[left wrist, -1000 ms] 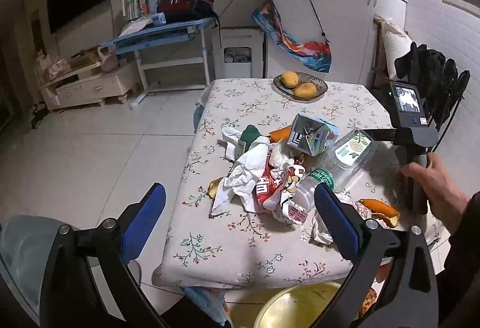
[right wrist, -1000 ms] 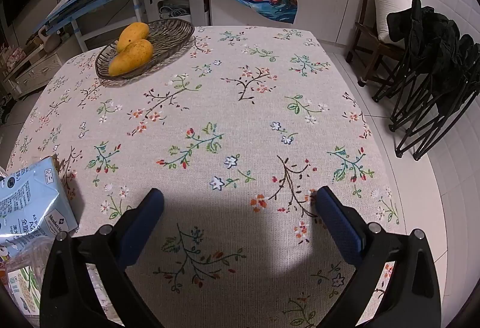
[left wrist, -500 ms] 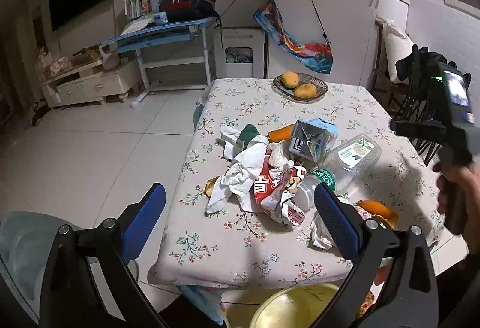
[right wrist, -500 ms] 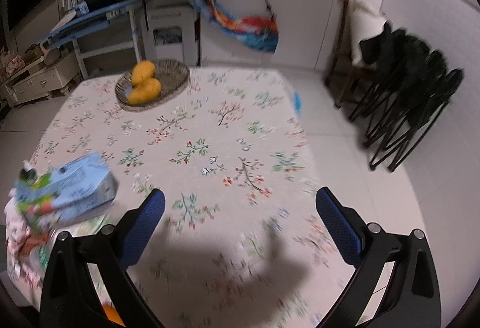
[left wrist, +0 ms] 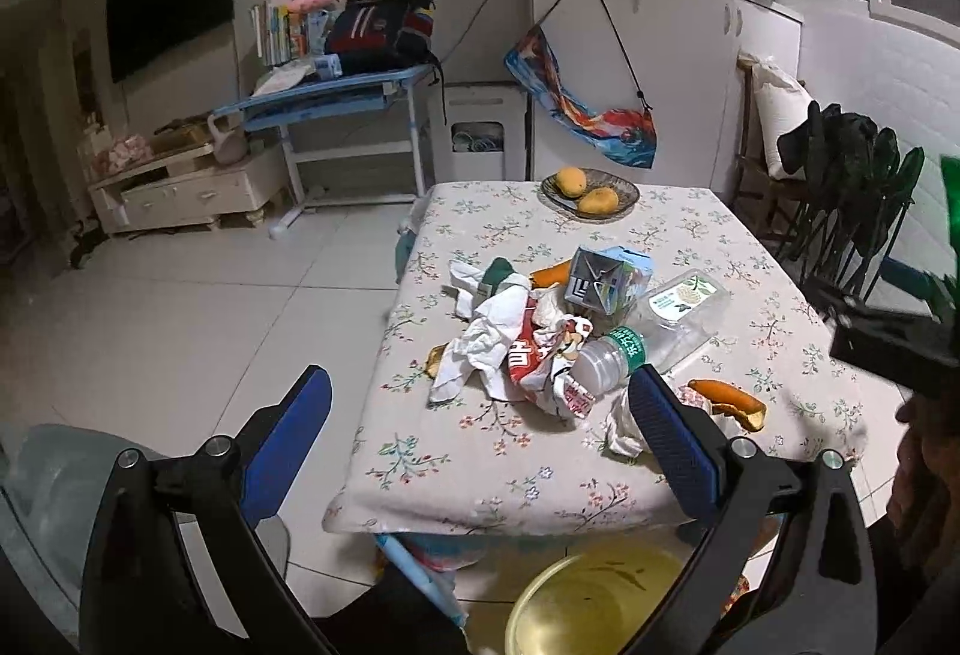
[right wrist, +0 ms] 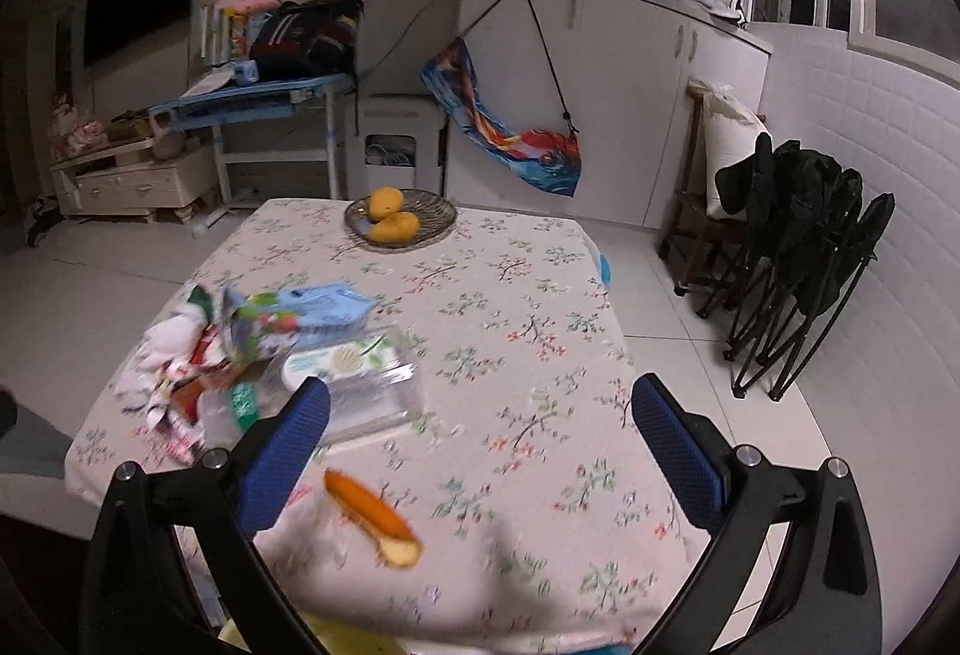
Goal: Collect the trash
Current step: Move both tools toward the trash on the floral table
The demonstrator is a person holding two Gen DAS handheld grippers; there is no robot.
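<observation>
A heap of trash lies on the floral tablecloth: crumpled white paper, a red snack wrapper, a blue milk carton, a clear plastic box, a plastic bottle and an orange peel. My left gripper hangs open above the table's near edge, nothing between its fingers. My right gripper is open too, high over the near right of the table, with the peel and the clear box below it. A yellow bin stands on the floor under the near edge.
A woven dish with two mangoes sits at the far end of the table. Folded black chairs lean against the right wall. A blue desk and a low cabinet stand at the back. Open tiled floor lies to the left.
Both grippers have risen and drawn back from the table. The right one has pulled far back, so the whole table now shows in its view. Nothing was picked up.
</observation>
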